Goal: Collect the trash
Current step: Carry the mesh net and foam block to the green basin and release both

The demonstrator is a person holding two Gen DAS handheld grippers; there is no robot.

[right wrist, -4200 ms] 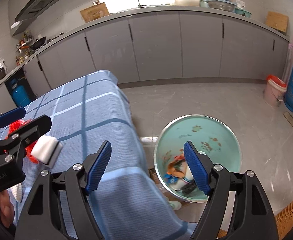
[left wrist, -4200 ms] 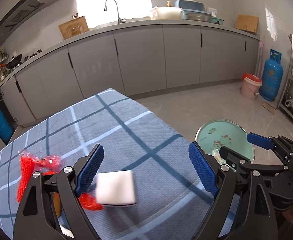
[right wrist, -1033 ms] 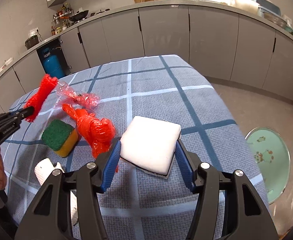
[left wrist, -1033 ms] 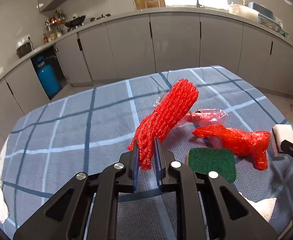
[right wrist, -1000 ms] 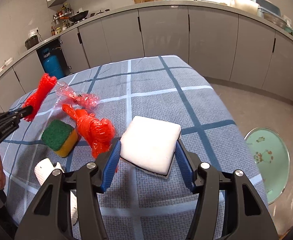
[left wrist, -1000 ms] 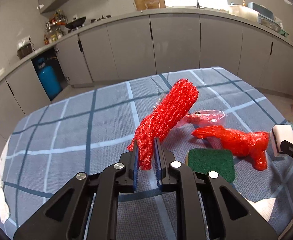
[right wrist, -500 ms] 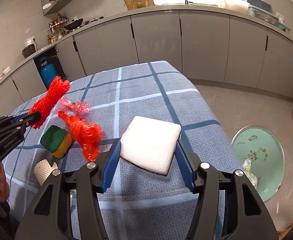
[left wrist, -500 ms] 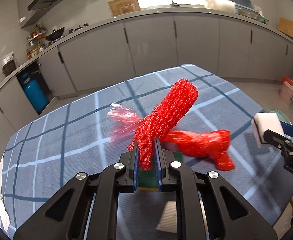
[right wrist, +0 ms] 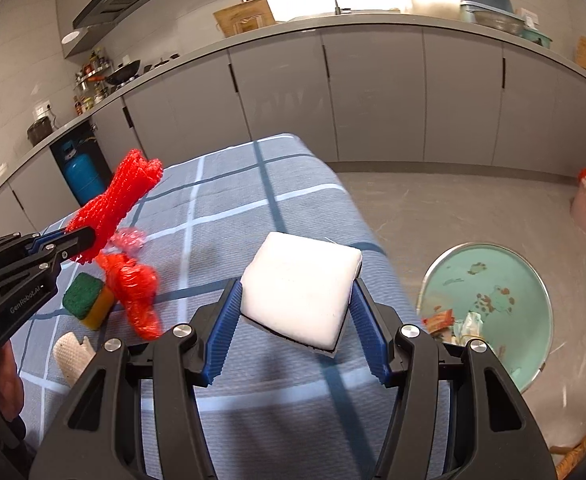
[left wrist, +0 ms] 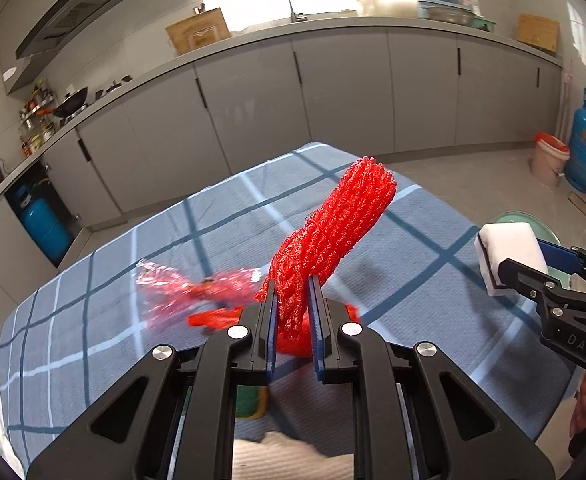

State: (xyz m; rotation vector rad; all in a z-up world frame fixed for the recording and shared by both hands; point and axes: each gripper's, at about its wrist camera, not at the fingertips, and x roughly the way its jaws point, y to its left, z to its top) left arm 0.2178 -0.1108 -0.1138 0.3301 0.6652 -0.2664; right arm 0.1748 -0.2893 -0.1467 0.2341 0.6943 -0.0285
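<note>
both claws, still clenched on red mesh and sponge, seemingly swung toward basin.

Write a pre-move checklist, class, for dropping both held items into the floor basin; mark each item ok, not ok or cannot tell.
1. Left gripper shut on red mesh net: ok.
2. Right gripper shut on white sponge: ok.
3. Green basin in view, open: ok.
4. Right gripper above basin: not ok, it is over the blue checked cloth.
5. Table free of trash: not ok, red plastic bag remains.
6. Grip firmness: cannot tell.
</note>
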